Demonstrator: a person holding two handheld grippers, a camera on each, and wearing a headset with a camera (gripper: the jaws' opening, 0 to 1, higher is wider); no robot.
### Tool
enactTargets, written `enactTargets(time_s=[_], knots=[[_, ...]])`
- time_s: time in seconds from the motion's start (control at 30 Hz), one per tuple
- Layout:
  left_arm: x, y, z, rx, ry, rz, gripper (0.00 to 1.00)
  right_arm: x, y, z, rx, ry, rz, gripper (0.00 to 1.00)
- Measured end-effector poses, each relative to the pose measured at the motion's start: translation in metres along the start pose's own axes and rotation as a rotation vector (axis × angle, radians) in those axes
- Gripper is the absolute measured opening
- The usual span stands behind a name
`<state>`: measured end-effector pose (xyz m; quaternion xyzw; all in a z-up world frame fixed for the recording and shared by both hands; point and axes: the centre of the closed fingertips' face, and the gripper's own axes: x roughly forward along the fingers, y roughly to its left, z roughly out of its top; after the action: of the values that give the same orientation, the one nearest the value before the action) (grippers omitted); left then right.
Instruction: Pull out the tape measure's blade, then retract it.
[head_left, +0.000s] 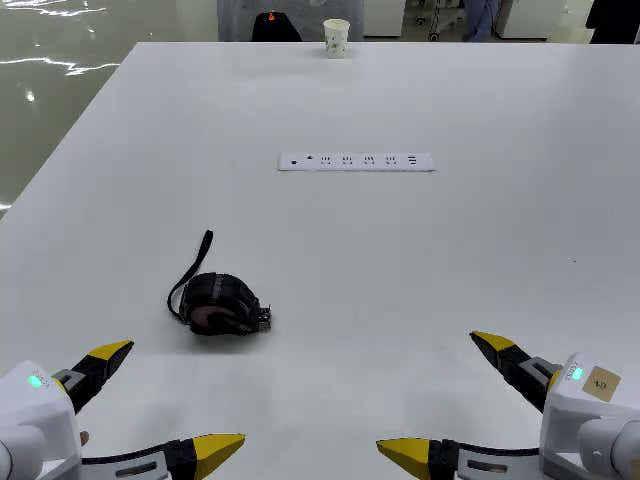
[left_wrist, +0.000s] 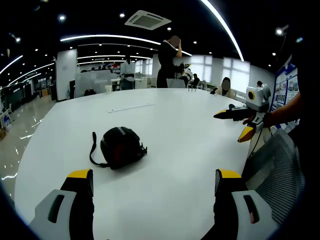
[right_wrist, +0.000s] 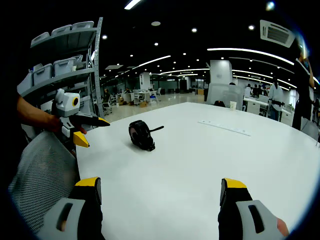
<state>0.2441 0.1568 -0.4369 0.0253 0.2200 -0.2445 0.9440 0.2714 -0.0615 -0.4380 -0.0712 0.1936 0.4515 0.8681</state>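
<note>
A black tape measure (head_left: 222, 304) with a black wrist strap lies on the white table (head_left: 400, 260), its blade fully inside. In the left gripper view the tape measure (left_wrist: 121, 146) sits ahead and a little left; in the right gripper view the tape measure (right_wrist: 141, 134) lies further off to the left. My left gripper (head_left: 165, 400) is open at the near left edge, just short of it. My right gripper (head_left: 460, 400) is open at the near right, empty. The left gripper (left_wrist: 152, 181) and the right gripper (right_wrist: 160, 191) each show wide-apart yellow-tipped jaws.
A white power strip (head_left: 356, 161) lies flat mid-table beyond the tape measure. A paper cup (head_left: 337, 38) stands at the far edge. People stand and sit past the table (left_wrist: 170, 60). Shelving with bins (right_wrist: 65, 55) rises behind the left side.
</note>
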Motion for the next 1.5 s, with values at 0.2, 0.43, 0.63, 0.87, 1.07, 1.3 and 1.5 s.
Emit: enactTargets(time_s=[0.2,0.43,0.63,0.87,1.07,1.3,1.5], knots=[[0.0003,-0.0001,-0.0007,0.000,0.002,-0.001,0.99,0.0002,0.0003,-0.0004,0.000,0.002,0.002,0.99],[0.0010,-0.0004,-0.0002,0.002,0.002,-0.003,0.99,0.0005,0.0007,-0.0008,-0.003,0.004,0.003,0.99],[0.0013,-0.0026,0.0012,0.004,0.003,-0.005,0.99,0.0006,0.0009,0.0001,-0.006,0.000,0.006,0.99],[0.0007,-0.0032,0.0012,0.006,0.006,-0.004,0.99,0.0012,0.0006,0.0001,-0.015,0.001,0.009,0.99],[0.0009,-0.0034,0.0027,0.008,0.006,-0.005,0.99,0.0016,0.0000,0.0003,-0.010,0.001,0.010,0.99],[0.0017,-0.0044,0.0032,0.012,0.013,-0.013,0.99,0.0026,0.0007,-0.0011,-0.010,0.010,0.019,0.99],[0.0035,-0.0028,0.0045,0.021,0.019,-0.019,0.99,0.0042,0.0002,-0.0018,-0.016,0.019,0.034,0.99]])
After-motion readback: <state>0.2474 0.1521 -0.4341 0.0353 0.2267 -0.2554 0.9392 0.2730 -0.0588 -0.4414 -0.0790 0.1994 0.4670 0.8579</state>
